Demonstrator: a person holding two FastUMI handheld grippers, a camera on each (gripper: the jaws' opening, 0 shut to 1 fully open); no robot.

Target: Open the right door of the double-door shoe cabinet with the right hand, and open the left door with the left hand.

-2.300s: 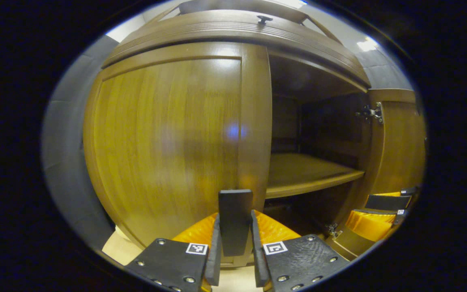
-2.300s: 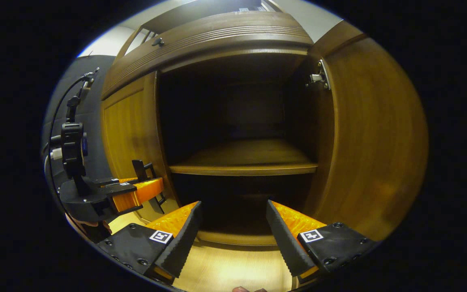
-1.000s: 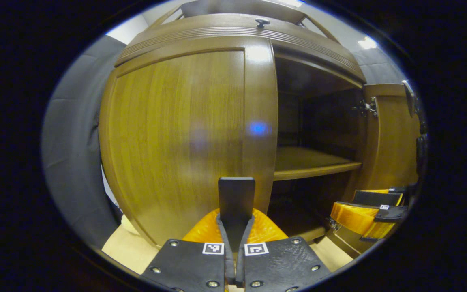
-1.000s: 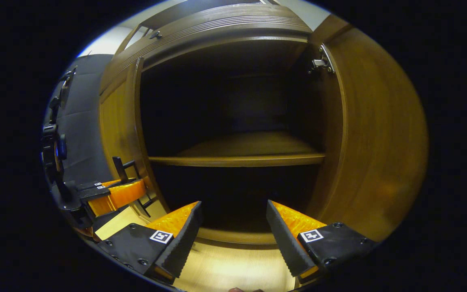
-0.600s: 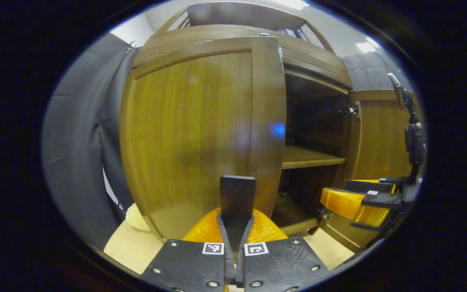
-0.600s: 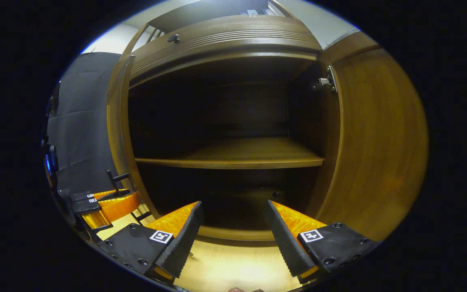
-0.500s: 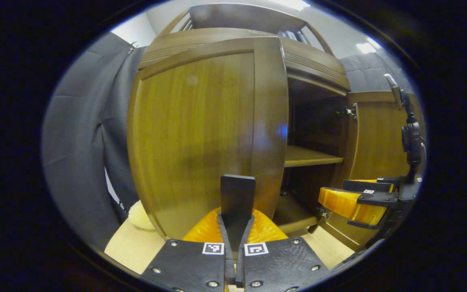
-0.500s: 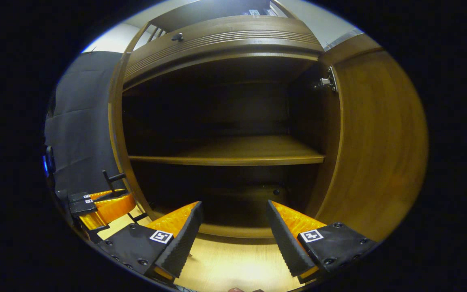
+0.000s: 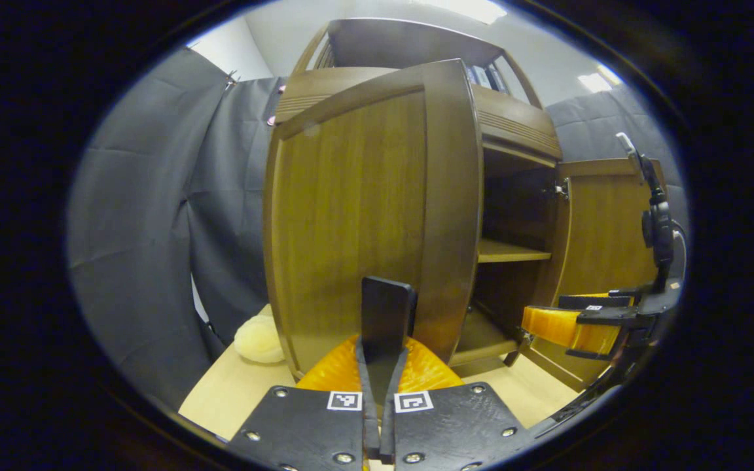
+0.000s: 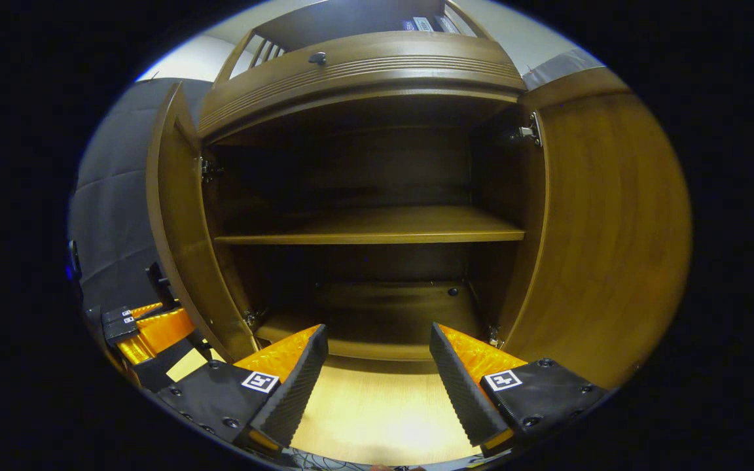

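Pinching left door (image 9: 357, 216) handle (image 9: 385, 320) w/ left gripper (image 9: 380, 392) fingers, right gripper (image 10: 377, 379) fingers apart, cabinet back dim

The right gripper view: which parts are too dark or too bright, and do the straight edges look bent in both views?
Right gripper view: the cabinet interior is deep in shadow, the floor between the tongs glares pale. Both views bow straight lines: the left door bulges in the left gripper view, the right door curves in the right gripper view.

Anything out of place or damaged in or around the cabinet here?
Nothing looks damaged. Both doors, left door and right door, stand open and the shelf sits level. One stray thing: a pale lumpy object on the floor by the cabinet's left side; what it is I cannot tell.
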